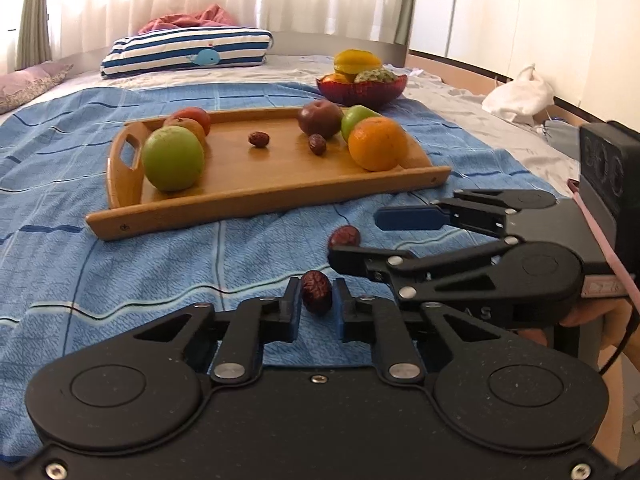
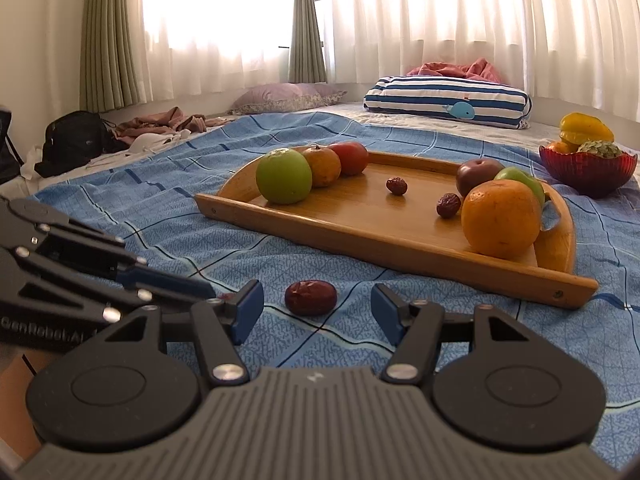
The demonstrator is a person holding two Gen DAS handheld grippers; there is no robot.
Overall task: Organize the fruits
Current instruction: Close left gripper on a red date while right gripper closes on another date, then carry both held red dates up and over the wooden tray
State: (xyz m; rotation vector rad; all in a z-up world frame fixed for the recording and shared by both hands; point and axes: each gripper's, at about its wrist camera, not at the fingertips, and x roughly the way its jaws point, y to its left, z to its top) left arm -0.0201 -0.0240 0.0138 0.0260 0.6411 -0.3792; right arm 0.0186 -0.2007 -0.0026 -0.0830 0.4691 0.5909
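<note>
Risk at the moment of pick-up on the bed. The left tongs [image 1: 316, 294] are clenched on a wrinkled red date [image 1: 316, 292], its pads pressing both sides of the fruit just above the blue checked bedspread [image 1: 140, 272]. The right tongs [image 2: 318, 306] stand released, blue pads either side of a second date [image 2: 311, 297] that lies on the bedspread without contact from either pad. The wooden tray [image 1: 256, 200] sits farther off, holding a green apple [image 1: 173, 158] at its left end, an orange [image 1: 377, 143] at its right end, and two more dates [image 1: 259, 139] on its bare middle; a red glass bowl [image 1: 361, 89] of fruit stands beyond its far right corner.

Likely faults, judged from this arrangement:
- The held date is small, rounded and gripped near the pad tips; a tilt during the lift could let it slip out and roll into a fold of the cloth.
- The soft bedspread may be pinched when the right tongs close low, dragging fabric and nudging the tray.
- The two tongs work near each other, the left one's fingers just beside the right one's left pad; a careless closing or lift could make them collide and knock either date away.
- Dates dropped onto the smooth tray could roll against the larger fruit.
</note>
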